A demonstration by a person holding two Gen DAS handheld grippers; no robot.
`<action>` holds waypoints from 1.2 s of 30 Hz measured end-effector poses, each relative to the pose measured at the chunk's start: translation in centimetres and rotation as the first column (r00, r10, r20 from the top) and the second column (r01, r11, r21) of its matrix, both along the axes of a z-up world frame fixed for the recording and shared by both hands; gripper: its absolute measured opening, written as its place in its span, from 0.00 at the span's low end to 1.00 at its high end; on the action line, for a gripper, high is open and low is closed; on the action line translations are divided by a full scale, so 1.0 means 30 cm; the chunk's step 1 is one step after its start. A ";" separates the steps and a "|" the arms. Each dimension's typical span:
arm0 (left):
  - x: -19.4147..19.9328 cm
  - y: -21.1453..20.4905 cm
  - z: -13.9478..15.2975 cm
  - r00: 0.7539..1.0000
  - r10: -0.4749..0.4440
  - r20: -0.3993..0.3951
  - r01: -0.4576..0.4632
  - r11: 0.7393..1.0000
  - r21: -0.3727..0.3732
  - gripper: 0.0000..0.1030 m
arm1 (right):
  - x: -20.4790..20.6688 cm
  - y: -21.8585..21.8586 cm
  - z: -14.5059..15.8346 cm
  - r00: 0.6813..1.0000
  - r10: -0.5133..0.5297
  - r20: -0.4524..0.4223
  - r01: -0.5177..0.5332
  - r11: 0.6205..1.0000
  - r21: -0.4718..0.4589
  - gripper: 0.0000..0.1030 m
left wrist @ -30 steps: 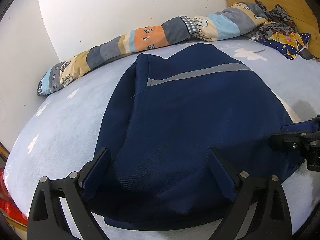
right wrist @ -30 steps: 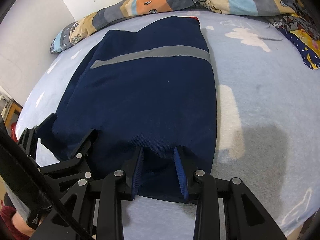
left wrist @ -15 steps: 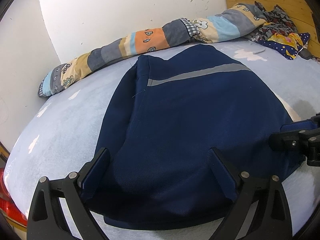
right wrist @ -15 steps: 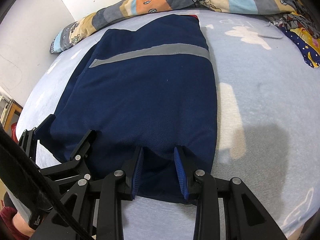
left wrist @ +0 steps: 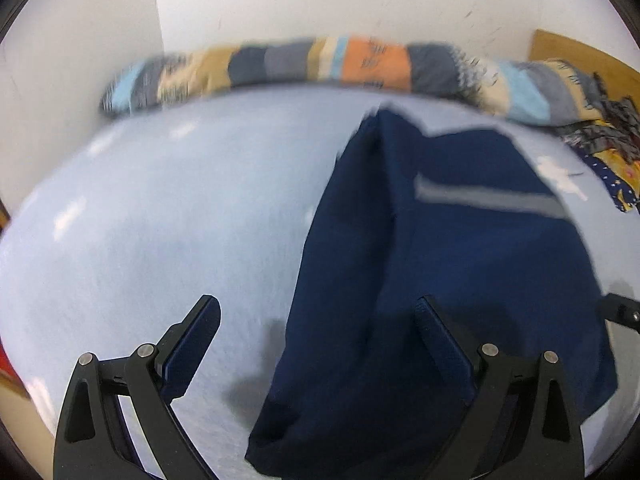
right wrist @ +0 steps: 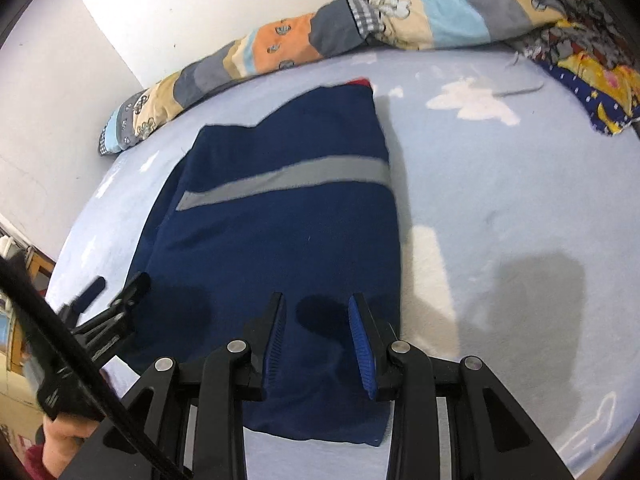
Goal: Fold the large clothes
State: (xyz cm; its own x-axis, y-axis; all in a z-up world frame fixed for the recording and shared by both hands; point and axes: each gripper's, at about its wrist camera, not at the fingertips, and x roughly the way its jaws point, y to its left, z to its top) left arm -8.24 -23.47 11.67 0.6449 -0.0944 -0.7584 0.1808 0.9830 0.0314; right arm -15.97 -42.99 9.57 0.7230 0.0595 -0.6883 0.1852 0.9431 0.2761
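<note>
My right claw (right wrist: 316,340) has ribbed blue pads (right wrist: 362,344) set partly apart over the near end of the dark blue garment (right wrist: 288,232), and nothing is pinched between them. My left claw (left wrist: 316,352) is spread wide; one finger sits over the pale blue bed sheet (left wrist: 160,220), the other over the garment's edge. The garment is soft, folded into a long flat shape, with a grey shiny stripe (right wrist: 288,182) across it. It lies in the middle of the bed. A long patchwork quilt roll (right wrist: 320,32) runs along the white wall. The left view is blurry, so the heap of patterned cloths (right wrist: 592,68) is maybe clothes
</note>
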 end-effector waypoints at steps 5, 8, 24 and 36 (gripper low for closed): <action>0.007 -0.005 -0.035 0.999 -0.006 -0.036 0.005 1.000 -0.004 0.95 | 0.040 -0.002 -0.063 0.998 0.018 -0.065 -0.015 0.999 0.049 0.35; -0.019 -0.002 0.004 1.000 -0.009 0.006 0.009 1.000 0.000 0.95 | 0.029 -0.007 -0.059 0.998 0.021 -0.057 -0.018 0.998 0.061 0.35; 0.349 -0.208 0.137 0.995 -0.104 0.005 0.104 0.994 -0.034 0.95 | 0.483 -0.072 0.187 0.998 -0.049 0.033 0.051 0.998 -0.046 0.36; 0.537 -0.292 -0.050 0.978 -0.099 -0.186 0.091 0.995 -0.049 0.96 | 0.698 -0.215 0.047 0.991 -0.092 -0.093 0.094 0.996 0.013 0.38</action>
